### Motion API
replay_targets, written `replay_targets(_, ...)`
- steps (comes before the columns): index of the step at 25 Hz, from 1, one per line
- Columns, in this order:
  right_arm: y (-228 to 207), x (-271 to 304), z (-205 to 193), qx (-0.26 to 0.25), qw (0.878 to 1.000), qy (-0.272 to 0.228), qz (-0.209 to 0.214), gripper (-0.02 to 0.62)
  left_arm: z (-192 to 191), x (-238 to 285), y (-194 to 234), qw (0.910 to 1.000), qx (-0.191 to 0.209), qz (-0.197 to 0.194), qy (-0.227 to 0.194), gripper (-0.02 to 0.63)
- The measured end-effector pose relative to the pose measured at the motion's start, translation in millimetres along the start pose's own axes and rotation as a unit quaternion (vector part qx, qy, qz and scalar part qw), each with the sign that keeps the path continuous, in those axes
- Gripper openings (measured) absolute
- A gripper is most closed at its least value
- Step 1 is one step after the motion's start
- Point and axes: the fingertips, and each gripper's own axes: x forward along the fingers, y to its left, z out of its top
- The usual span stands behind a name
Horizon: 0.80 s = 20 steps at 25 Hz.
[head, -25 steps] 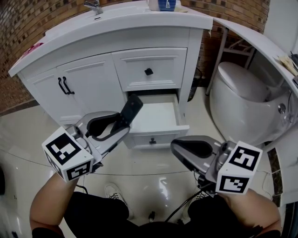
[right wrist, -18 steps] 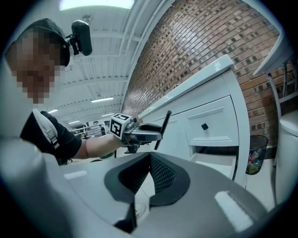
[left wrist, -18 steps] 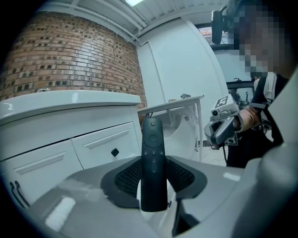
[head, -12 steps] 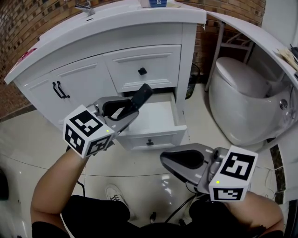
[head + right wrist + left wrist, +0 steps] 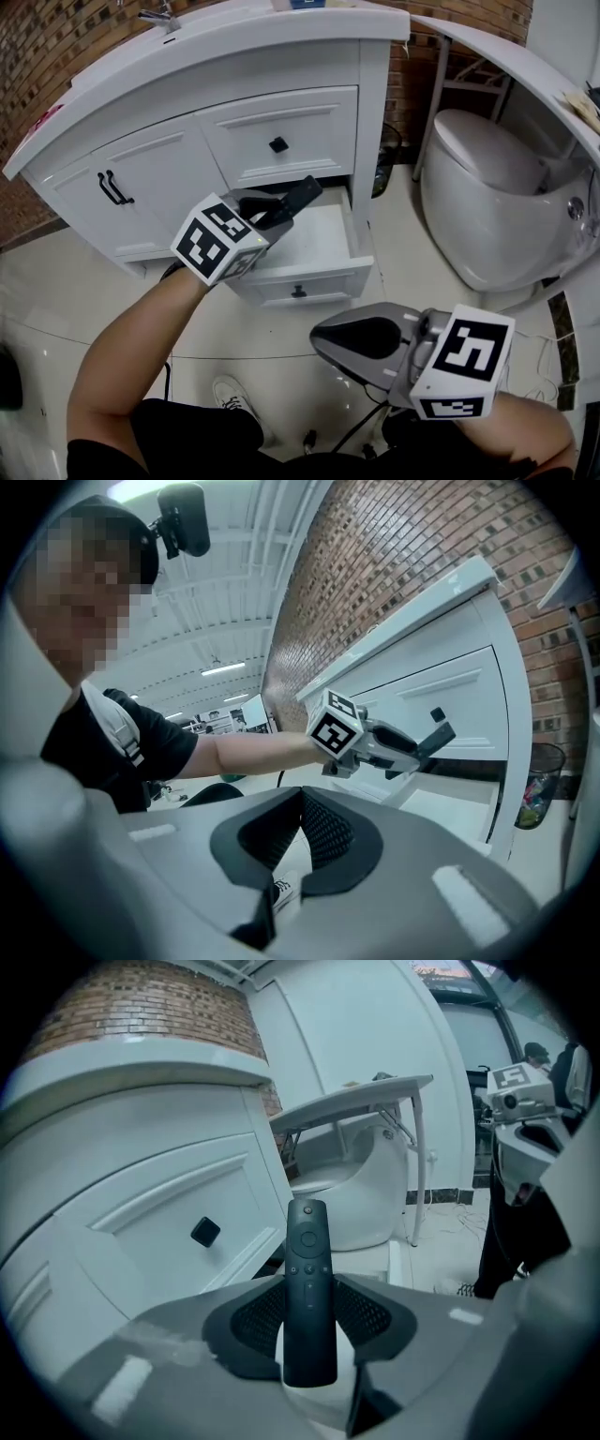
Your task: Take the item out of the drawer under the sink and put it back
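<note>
Left hand-held gripper (image 5: 270,214) is clamped on the remote (image 5: 302,194), poking out over the back left corner of the open drawer (image 5: 356,251), right hand-held gripper (image 5: 317,339) is shut and empty, so I reckon the long end could clip the upper drawer front (image 5: 309,127) and twist loose going in.

no legible text, labels, brands or numbers anywhere in view

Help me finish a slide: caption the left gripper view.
Left tool clamps a black remote, aimed toward a closed white drawer.
</note>
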Motion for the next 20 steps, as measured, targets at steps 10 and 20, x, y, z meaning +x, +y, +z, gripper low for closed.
replay_targets(10, -6.8, -5.9, 2.1, 0.002, 1.000, -0.003, 0.003, 0.008, -37.7, 75.9, 4.2, 0.9961, -0.003, -0.023, 0.085, 0.167)
replay_targets(20, -18.0, -16.5, 2.8, 0.017, 1.000, -0.010, 0.007, 0.008, -57.5, 126.6, 6.5, 0.9869, 0.053, -0.057, 0.141, 0.167)
